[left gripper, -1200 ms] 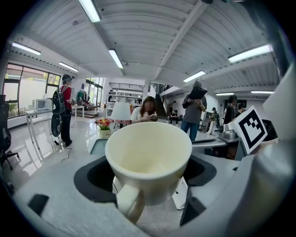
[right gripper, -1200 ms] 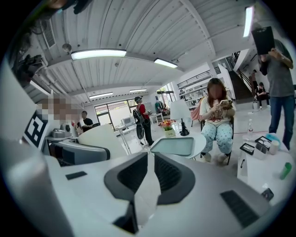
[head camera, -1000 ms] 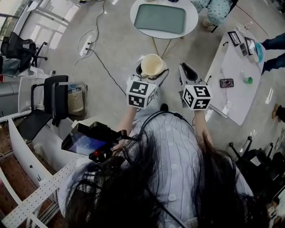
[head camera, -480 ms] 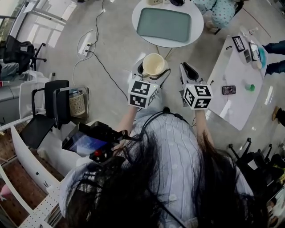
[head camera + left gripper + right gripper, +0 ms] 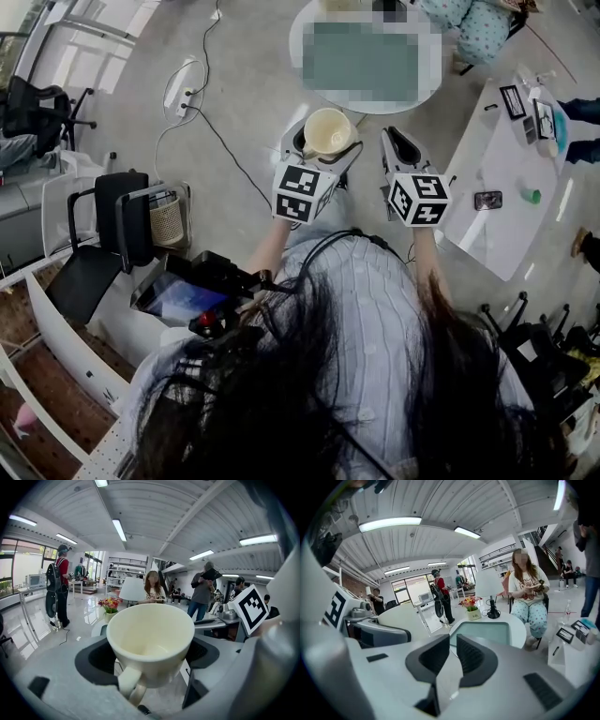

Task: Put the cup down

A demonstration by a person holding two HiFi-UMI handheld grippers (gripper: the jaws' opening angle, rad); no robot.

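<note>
One cup and two grippers were in view. The left gripper (image 5: pixel 317 148) was clamped on the single cream cup (image 5: pixel 150 639), with one dark pad against each side of its wall. The cup stood upright and empty in the air above the floor, short of the round table, with its handle turned back toward the gripper's camera. The right gripper (image 5: pixel 453 657), just beside the left, had its jaws drawn together to a narrow slit with nothing between them.

One round white table (image 5: pixel 520 629) stood ahead. It carried one green tray (image 5: pixel 480 632) and one pot of flowers (image 5: pixel 472 609). One person (image 5: pixel 529 592) sat behind it. One long white table (image 5: pixel 511 197) stood at the right. The floor (image 5: pixel 244 84) was grey and glossy, with one cable (image 5: pixel 211 122) running across it. Light strips lined the ribbed ceiling (image 5: pixel 154 508).
</note>
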